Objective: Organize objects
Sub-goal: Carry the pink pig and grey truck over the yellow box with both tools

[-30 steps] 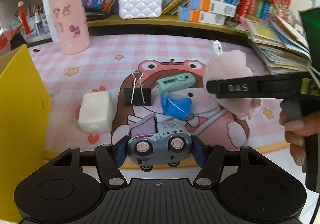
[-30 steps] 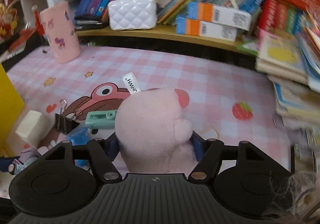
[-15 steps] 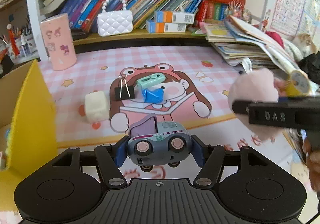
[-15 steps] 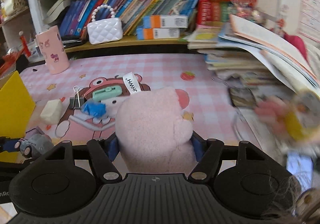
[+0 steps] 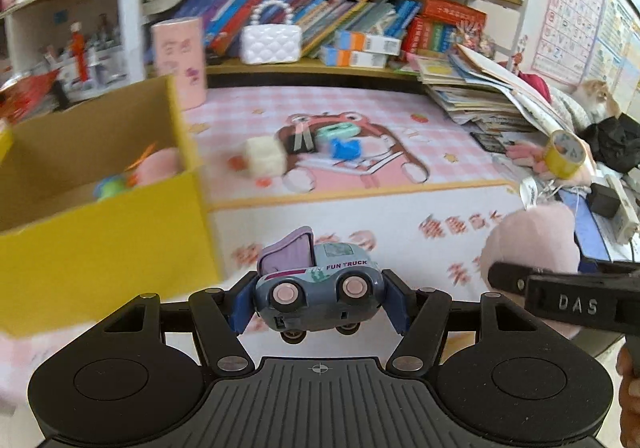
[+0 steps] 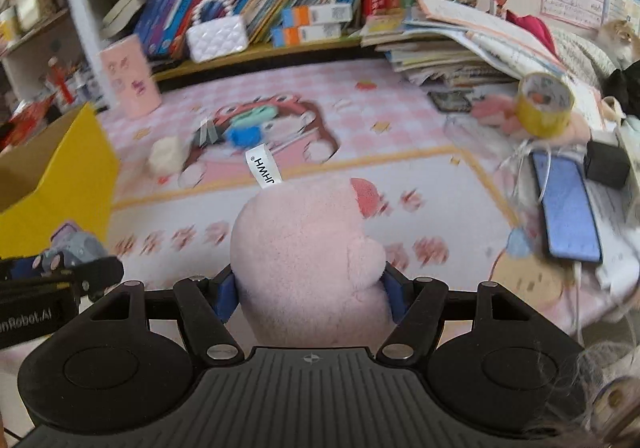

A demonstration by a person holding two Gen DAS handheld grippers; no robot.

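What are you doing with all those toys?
A person is tidying up with a gripper in each hand. The left gripper is clamped on a small grey toy truck with pink wheels, and the right gripper squeezes a fluffy pink plush toy. Both are up off the pink cartoon mat, beside an open yellow cardboard box with some toys inside. A white foam block and a blue crumpled wrapper lie on the mat.

A pink mat [image 5: 400,220] carries a yellow box [image 5: 100,248], white cube [image 5: 264,158] and binder clip [image 5: 302,140].
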